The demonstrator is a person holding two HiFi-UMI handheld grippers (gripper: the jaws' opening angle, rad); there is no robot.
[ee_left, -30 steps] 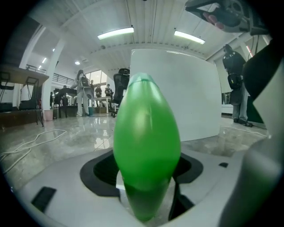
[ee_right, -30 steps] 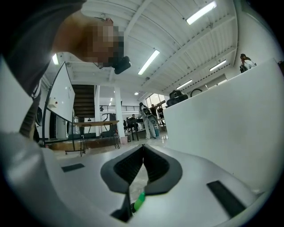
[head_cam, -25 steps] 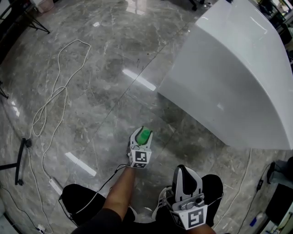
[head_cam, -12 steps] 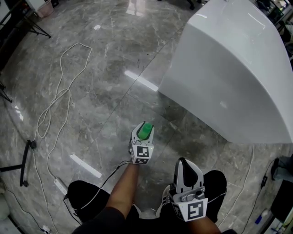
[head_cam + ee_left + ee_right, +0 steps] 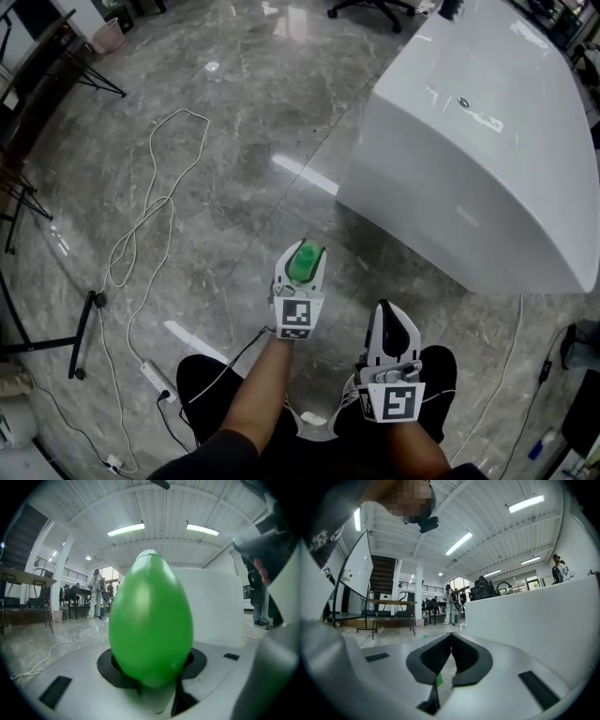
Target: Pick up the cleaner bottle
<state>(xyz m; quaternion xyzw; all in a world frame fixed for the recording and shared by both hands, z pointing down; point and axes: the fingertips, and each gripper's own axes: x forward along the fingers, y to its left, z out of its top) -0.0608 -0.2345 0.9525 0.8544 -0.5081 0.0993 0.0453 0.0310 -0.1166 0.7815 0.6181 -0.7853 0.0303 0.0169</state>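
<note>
The cleaner bottle is green with a rounded, egg-shaped top. It sits between the jaws of my left gripper, held up over the grey marble floor in front of me. In the left gripper view the green bottle fills the middle, and the black pads press against its sides. My right gripper hangs lower right of it, beside my legs. Its jaws are shut together with nothing between them.
A big white counter stands to the right. A white cable loops over the floor at the left and ends in a power strip. A black stand foot lies further left. Several people stand far off by tables.
My left gripper has risen with the green bottle in it and sits higher in the head view. The right gripper has come up a little. More of the floor shows now.
</note>
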